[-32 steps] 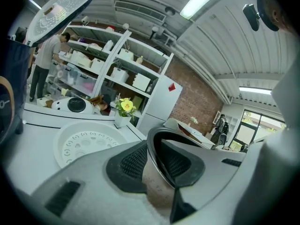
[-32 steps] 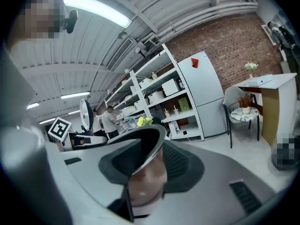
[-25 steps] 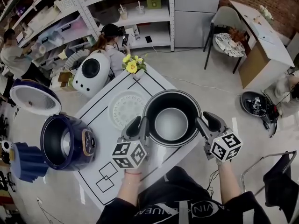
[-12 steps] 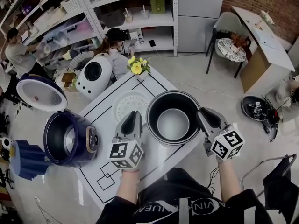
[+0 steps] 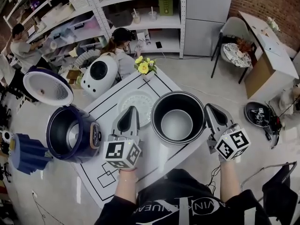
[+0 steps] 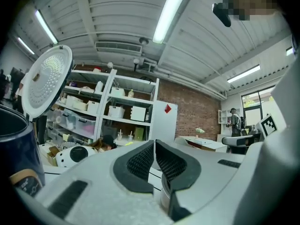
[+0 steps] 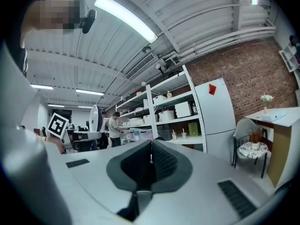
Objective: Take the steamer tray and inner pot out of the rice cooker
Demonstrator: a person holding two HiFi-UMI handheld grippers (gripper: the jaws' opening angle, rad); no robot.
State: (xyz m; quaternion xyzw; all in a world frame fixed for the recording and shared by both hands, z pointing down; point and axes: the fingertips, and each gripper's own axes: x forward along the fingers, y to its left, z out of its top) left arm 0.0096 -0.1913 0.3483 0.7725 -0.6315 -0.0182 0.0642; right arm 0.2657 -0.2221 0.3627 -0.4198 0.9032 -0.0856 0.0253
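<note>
1. Closest in, the left gripper (image 5: 131, 110) is held over the middle of the table (image 5: 105, 109), pointing away from the person. Its jaws are closing, the pads (image 6: 140, 162) all but together with nothing between them.
2. Over at the table's right edge is the right gripper (image 5: 209, 108), also pointing away. Its jaws are pressed together, pads (image 7: 161, 163) meeting, gripping nothing.
3. Between the two grippers, the inner pot (image 5: 177, 118) stands upright on the table near its right edge. It has a dark rim and a grey bottom, and neither gripper touches it.
4. Just left of the pot, the steamer tray (image 5: 136, 102), a white perforated disc, lies flat on the table, its near side hidden behind the left gripper's tip.
5. At the table's left edge stands the dark blue rice cooker (image 5: 70, 135), with its lid (image 5: 48, 86) swung up.
6. On the far corner sit yellow flowers (image 5: 144, 65).
7. Past the table, there's a white domed case (image 5: 98, 74) on the floor, and a person (image 5: 123, 36) sits by the shelves (image 5: 154, 20).
</note>
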